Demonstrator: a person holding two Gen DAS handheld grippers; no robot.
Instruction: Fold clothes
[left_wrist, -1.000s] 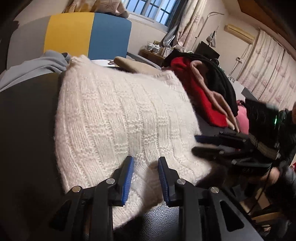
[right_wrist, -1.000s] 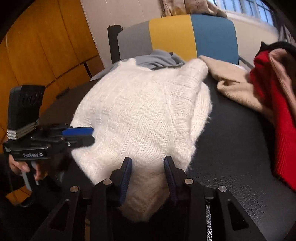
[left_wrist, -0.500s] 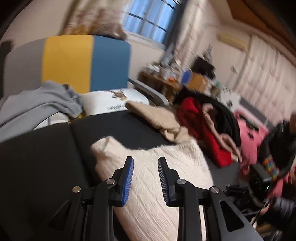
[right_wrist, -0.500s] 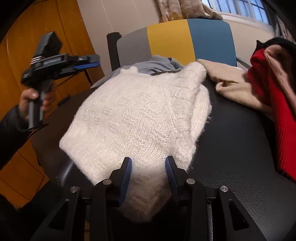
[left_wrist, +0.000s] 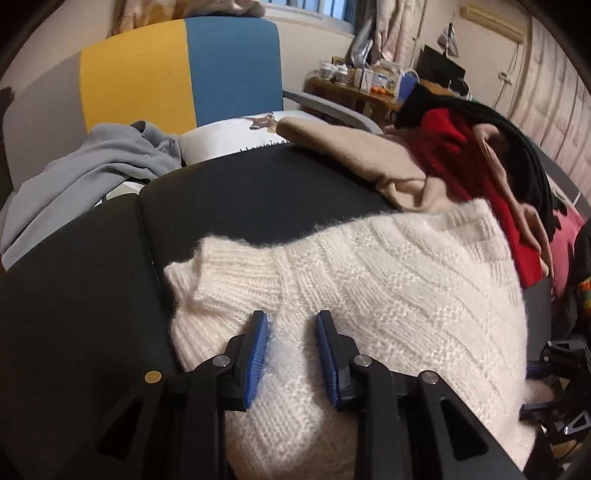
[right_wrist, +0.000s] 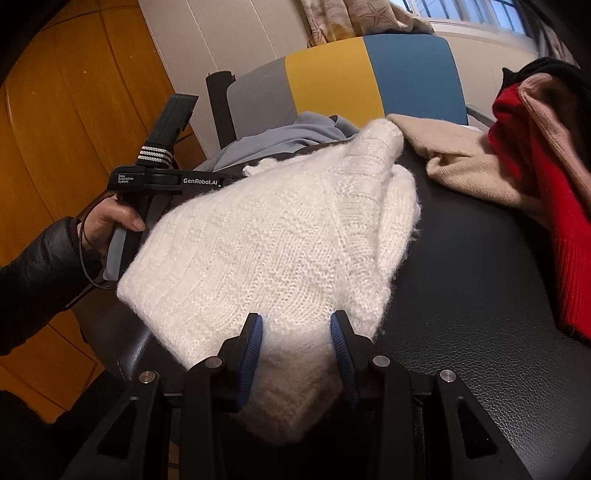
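Item, white knit sweater: largest piece, lying on the black padded surface, bulk near me. Change noted: a second ago it lay spread broad under my left gripper; now it is doubled over, its ribbed cuff lying on top just ahead of that gripper, so I judge one fold made and more to come. Left gripper: half parted, sweater between the pads, whether they pinch it I cannot tell. Right gripper: half parted, knit bunched between the pads, apparently pinched. Item, unfolded heap beyond: beige garment, red garment, black garment. Item, grey garment on the chair. Containers: none in view; nothing is stored in anything.
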